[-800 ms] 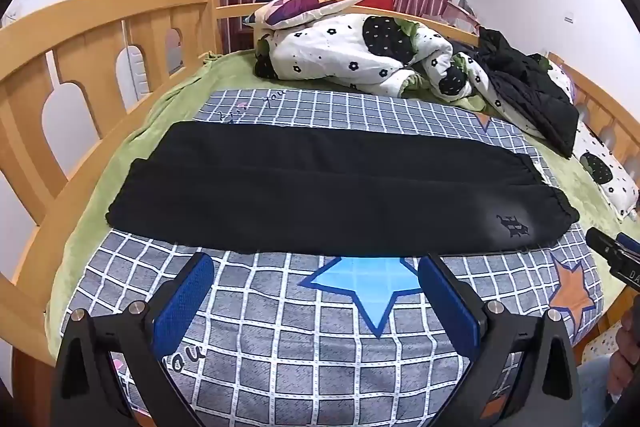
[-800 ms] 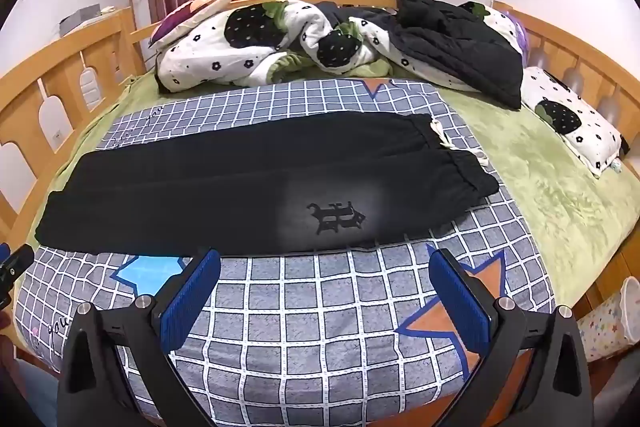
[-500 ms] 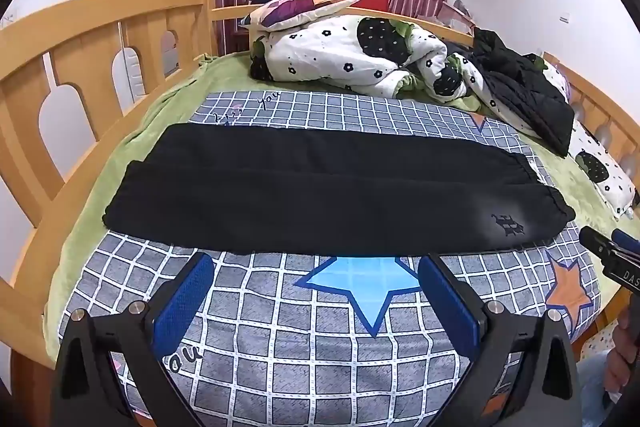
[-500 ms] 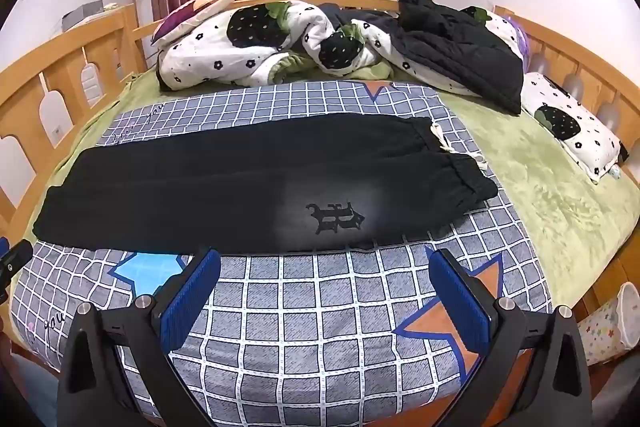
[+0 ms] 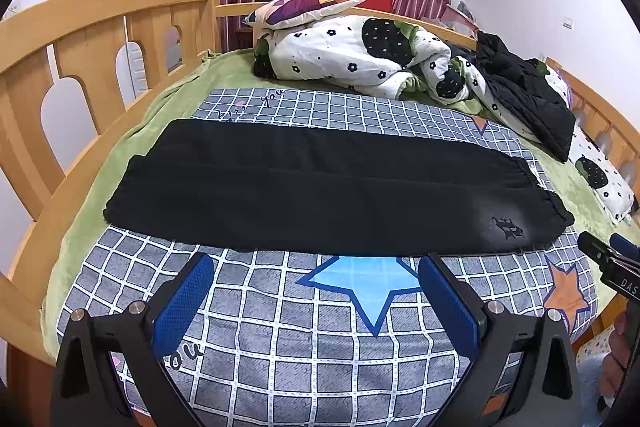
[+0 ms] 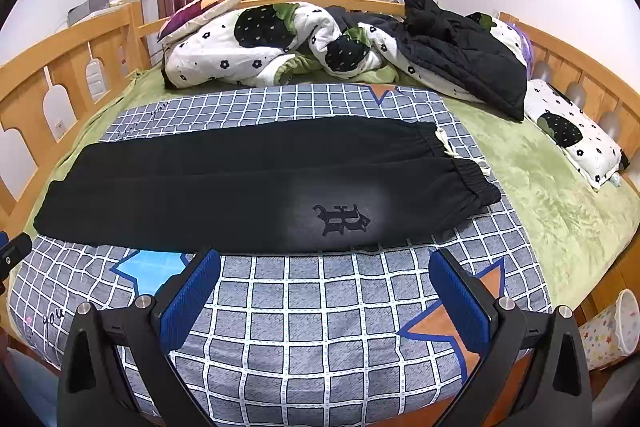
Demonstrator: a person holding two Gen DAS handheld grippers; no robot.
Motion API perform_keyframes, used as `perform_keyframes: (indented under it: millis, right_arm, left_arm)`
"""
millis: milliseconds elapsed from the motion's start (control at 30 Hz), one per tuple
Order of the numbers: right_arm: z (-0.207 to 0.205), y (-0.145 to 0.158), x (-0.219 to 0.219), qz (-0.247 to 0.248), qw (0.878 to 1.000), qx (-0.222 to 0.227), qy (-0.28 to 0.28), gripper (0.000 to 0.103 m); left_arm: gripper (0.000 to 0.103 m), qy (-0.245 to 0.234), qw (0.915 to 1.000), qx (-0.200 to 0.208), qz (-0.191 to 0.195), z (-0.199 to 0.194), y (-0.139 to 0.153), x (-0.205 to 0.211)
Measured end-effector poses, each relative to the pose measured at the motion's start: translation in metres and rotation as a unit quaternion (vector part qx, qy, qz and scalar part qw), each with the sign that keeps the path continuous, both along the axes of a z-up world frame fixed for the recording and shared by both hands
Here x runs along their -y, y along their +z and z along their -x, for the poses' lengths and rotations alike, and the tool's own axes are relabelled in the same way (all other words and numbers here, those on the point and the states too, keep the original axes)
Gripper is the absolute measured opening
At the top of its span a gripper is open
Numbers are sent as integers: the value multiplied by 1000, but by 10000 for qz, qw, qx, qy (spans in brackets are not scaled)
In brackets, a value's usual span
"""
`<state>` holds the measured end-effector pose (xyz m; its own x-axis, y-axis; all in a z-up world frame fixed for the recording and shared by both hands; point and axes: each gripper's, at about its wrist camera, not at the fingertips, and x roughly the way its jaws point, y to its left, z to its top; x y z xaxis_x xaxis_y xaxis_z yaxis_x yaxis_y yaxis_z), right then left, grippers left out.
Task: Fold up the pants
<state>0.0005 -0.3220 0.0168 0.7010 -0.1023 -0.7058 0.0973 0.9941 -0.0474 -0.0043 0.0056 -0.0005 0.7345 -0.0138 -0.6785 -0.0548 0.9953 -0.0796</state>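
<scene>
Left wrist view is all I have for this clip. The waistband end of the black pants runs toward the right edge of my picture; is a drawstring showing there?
Observer: Yes. In the right wrist view a white drawstring lies at the waistband of the pants.
Operator: My picture shows only a tip of the right gripper. Is it open?
Observer: Open. The right gripper has its blue pads wide apart over the checked blanket, with nothing between them.
Operator: Anything beyond the bed's right corner?
Observer: A white bin with coloured stars stands on the floor there.
</scene>
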Motion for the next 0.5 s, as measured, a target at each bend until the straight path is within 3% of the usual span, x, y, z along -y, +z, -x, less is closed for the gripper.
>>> perform_keyframes:
  millis: [500]
  right_arm:
    - [0,0,-2,39,10000,1,16,102]
  left_arm:
    - [103,9,10000,16,-74,2,0,0]
